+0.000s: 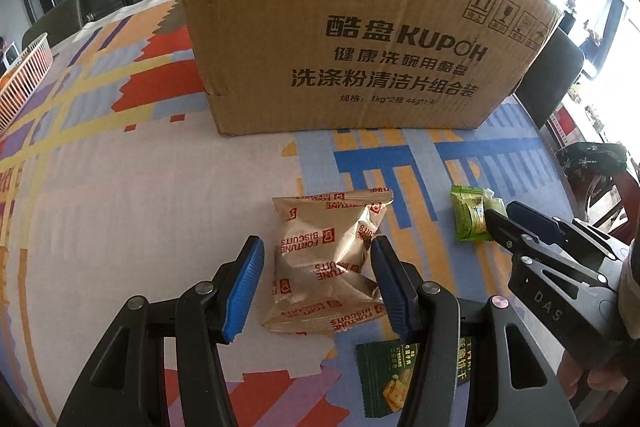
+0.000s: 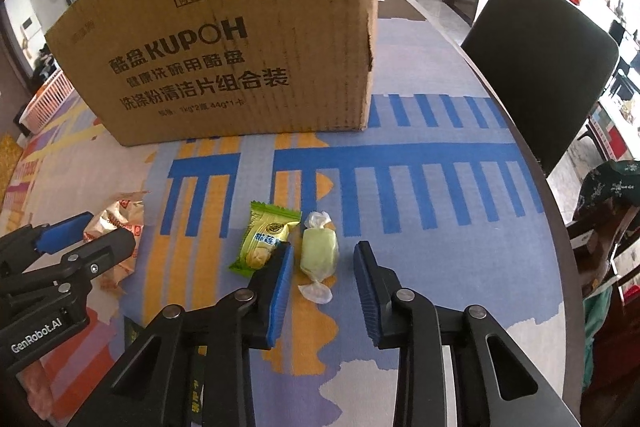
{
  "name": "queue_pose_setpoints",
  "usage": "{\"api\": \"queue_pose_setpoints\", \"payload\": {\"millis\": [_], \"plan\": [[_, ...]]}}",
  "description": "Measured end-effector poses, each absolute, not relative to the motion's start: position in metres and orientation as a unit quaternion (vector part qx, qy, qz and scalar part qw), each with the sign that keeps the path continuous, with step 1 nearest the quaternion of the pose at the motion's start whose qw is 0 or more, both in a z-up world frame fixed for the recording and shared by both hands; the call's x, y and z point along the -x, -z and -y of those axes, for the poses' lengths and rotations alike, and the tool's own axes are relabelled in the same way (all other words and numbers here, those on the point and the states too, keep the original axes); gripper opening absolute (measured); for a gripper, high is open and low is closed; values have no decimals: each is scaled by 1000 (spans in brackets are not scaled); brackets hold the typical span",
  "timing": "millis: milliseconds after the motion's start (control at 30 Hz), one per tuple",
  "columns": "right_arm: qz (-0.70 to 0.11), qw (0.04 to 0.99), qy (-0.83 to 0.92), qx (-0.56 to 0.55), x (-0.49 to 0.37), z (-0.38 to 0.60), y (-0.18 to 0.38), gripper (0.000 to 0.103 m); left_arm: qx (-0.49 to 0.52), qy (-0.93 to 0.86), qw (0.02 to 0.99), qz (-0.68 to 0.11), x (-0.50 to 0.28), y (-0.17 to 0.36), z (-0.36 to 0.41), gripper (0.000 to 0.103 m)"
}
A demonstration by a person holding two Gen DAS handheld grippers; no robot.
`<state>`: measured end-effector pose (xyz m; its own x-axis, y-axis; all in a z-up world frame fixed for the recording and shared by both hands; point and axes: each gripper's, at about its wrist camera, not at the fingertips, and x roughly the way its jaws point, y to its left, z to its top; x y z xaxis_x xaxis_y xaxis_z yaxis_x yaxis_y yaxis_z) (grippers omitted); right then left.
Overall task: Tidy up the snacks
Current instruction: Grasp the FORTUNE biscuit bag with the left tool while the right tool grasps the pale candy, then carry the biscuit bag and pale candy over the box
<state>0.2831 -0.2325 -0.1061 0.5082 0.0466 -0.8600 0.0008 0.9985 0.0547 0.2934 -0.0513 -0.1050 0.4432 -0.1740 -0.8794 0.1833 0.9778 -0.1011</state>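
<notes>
We saw the cardboard box (image 1: 344, 39) on the tabletop (image 1: 120, 195), contents hidden. Left gripper (image 1: 318, 251) released around the Fortune Biscuits packet (image 1: 320, 259); right gripper (image 2: 322, 259) released around the twist-wrapped candy (image 2: 319, 254), clear only in its own view.

Tan biscuit packet (image 1: 326, 259), red print; pale-green candy (image 2: 319, 254); tablecloth (image 2: 420, 187) blue-striped, perhaps lilac.

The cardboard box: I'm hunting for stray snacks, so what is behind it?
Behind the cardboard box, only a pink slatted basket shows at its left and a dark chair to its right. The box covers the table directly behind it.
</notes>
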Motion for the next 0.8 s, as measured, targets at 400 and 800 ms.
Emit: {"api": "queue_pose_setpoints", "payload": {"millis": [400,800], "plan": [[-492,870,-9,-25,-286,233,107,20,-7,114,846,-521,-294,106,57,40],[-465,884,-30,-41,-265,241,75,20,-7,125,862,-490,-275,77,62,40]]}}
